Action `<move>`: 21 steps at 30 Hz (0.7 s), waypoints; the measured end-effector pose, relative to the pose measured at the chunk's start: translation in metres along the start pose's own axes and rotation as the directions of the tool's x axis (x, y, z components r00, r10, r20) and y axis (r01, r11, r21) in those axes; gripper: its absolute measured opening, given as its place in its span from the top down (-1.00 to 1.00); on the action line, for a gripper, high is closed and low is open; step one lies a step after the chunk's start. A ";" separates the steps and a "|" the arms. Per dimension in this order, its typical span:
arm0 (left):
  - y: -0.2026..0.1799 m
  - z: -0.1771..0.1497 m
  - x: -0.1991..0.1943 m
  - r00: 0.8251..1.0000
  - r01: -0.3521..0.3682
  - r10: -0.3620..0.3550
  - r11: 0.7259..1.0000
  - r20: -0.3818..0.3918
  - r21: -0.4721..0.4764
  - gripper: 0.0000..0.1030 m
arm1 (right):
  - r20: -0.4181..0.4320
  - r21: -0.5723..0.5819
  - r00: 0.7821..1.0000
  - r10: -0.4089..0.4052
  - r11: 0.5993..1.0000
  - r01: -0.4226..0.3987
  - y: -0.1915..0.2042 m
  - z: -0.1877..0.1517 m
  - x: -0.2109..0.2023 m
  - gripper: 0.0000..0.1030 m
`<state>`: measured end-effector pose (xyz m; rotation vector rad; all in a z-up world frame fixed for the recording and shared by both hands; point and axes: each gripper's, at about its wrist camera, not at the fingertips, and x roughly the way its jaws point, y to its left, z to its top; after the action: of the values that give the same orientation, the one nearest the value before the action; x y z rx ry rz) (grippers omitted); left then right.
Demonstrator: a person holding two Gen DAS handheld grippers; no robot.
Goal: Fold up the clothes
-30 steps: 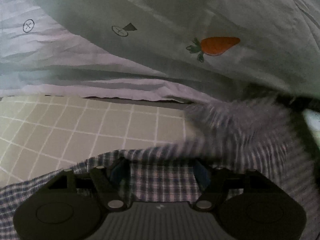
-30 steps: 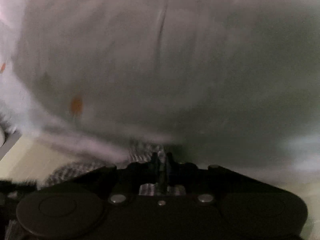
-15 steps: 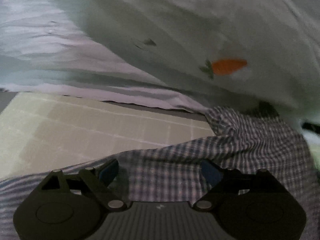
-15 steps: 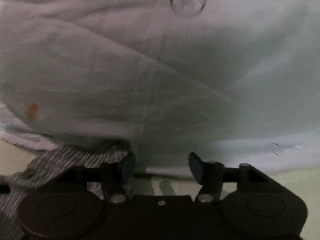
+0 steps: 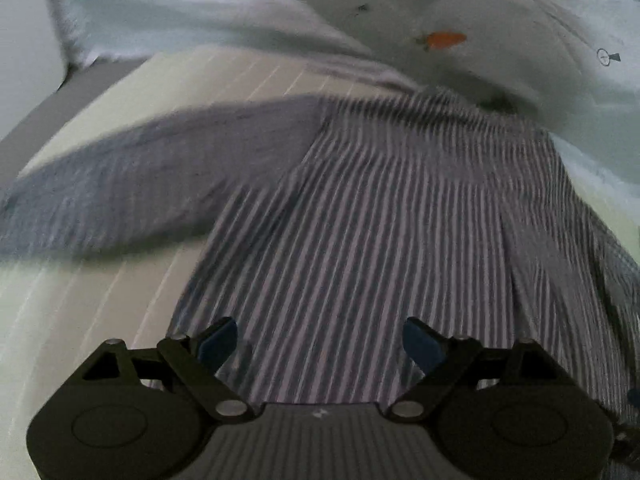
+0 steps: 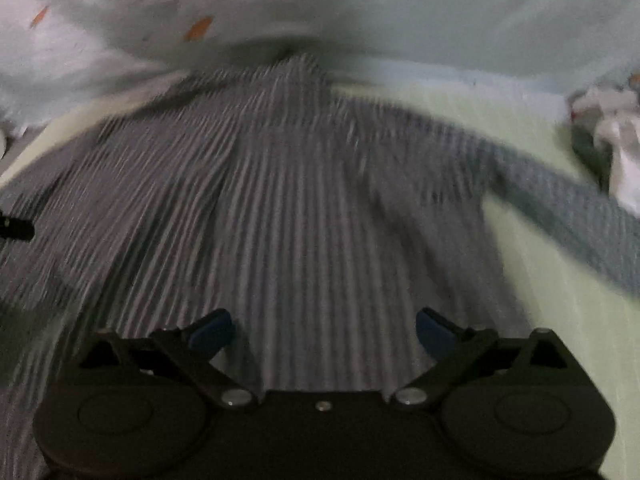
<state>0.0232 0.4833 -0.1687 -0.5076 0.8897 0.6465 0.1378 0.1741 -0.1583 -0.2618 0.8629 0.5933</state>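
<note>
A grey-and-white checked shirt [image 5: 380, 220] lies spread on the pale grid-patterned sheet [image 5: 100, 320], blurred by motion. Its one sleeve [image 5: 120, 184] reaches left in the left wrist view, and the other sleeve [image 6: 568, 204] reaches right in the right wrist view. My left gripper [image 5: 320, 344] hangs open over the shirt's lower body with nothing between its blue pads. Over the same shirt [image 6: 300, 208], my right gripper [image 6: 324, 334] has its jaws opening wide, and only flat cloth lies below them.
A white duvet with orange carrot prints [image 5: 444, 40] is bunched behind the shirt's collar end; it shows too in the right wrist view [image 6: 360, 4]. A crumpled pile of other clothes [image 6: 608, 128] lies at the far right. A grey bed edge [image 5: 60, 100] runs at the left.
Both grippers have pulled back from the duvet toward the shirt's lower part, so the whole shirt now shows. The right gripper went from shut on the fabric to wide open.
</note>
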 end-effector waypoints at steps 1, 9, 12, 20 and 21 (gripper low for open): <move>0.007 -0.008 -0.007 1.000 0.002 -0.002 1.000 -0.003 -0.016 -0.74 | -0.010 -0.005 1.000 0.007 1.000 -0.007 0.004 -0.008 -0.004 -0.95; 0.071 -0.032 -0.057 0.998 0.003 0.006 0.990 0.063 -0.139 -0.74 | -0.060 0.054 0.998 -0.030 0.998 0.033 0.020 -0.037 -0.021 -1.00; 0.100 -0.037 -0.064 0.998 -0.015 0.027 0.984 0.064 -0.180 -0.74 | -0.087 0.085 0.994 -0.073 0.993 0.080 0.027 -0.051 -0.033 -1.00; 0.195 -0.035 -0.071 0.991 -0.098 0.118 0.964 0.067 -0.245 -0.74 | -0.094 0.216 0.980 -0.173 0.958 0.190 0.052 -0.086 -0.056 -1.00; 0.206 -0.032 -0.070 0.989 -0.108 0.130 0.962 0.071 -0.252 -0.74 | -0.093 0.230 0.977 -0.191 0.951 0.208 0.057 -0.088 -0.058 -1.00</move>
<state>-0.1715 0.5861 -0.1560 -0.6479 0.7647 0.8900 0.0195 0.1583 -0.1681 -0.1486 0.9533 0.2888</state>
